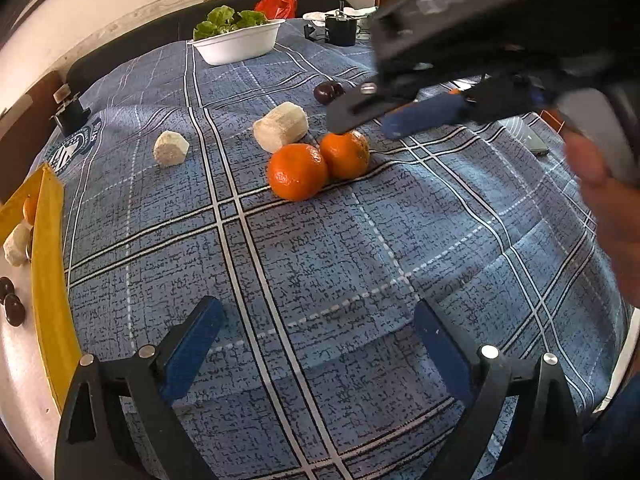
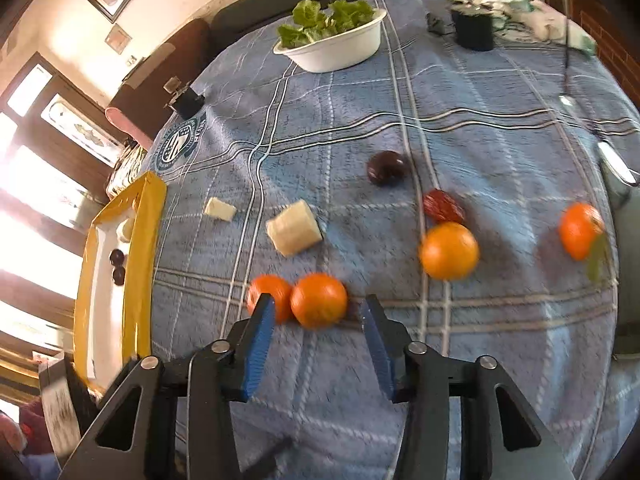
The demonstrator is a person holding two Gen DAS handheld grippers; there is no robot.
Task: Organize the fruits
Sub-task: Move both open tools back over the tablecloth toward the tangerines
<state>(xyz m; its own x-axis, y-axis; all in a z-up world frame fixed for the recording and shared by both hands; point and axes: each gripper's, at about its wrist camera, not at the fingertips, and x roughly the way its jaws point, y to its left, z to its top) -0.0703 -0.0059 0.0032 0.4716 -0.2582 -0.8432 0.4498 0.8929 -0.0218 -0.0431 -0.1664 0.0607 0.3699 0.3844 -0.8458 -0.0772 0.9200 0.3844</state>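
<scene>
Nearest the left wrist camera, left gripper [image 1: 316, 340], blue pads spread wide, nothing between them, only bare blue checked tablecloth [image 1: 360, 248] below. At the left edge, yellow-rimmed tray [image 1: 50, 272] with a white floor, holding two dark plums [image 1: 12, 306], a pale white chunk [image 1: 17, 245] and part of an orange fruit [image 1: 30, 209]. Further out, mid-cloth, two oranges [image 1: 298, 171] touching side by side. Just behind them, a large white chunk [image 1: 281, 126]; off to its left and apart, a smaller white chunk [image 1: 171, 148]. Above the far orange of the pair, right gripper [image 1: 368, 122], reaching in from the right, one black finger tip over the fruit; hand [image 1: 592, 168] behind it blurred.

Closest in the right wrist view, right gripper [image 2: 316, 312], pads partly apart, straddling the right orange of the pair [image 2: 319, 300]; pads not seen pressing on it, left pad overlapping the left orange [image 2: 269, 296]. Beyond, to the right, a third orange [image 2: 449, 251] with a red-brown fruit [image 2: 443, 205] just behind it, and a fourth orange [image 2: 580, 231] near the right edge, all blurred. Further back, a dark plum [image 2: 386, 168] alone.

Far end of the cloth: white bowl [image 1: 240, 44] of green lettuce [image 1: 228, 20], a black cup [image 1: 340, 29], a red bag [image 1: 277, 4] against the wall.
</scene>
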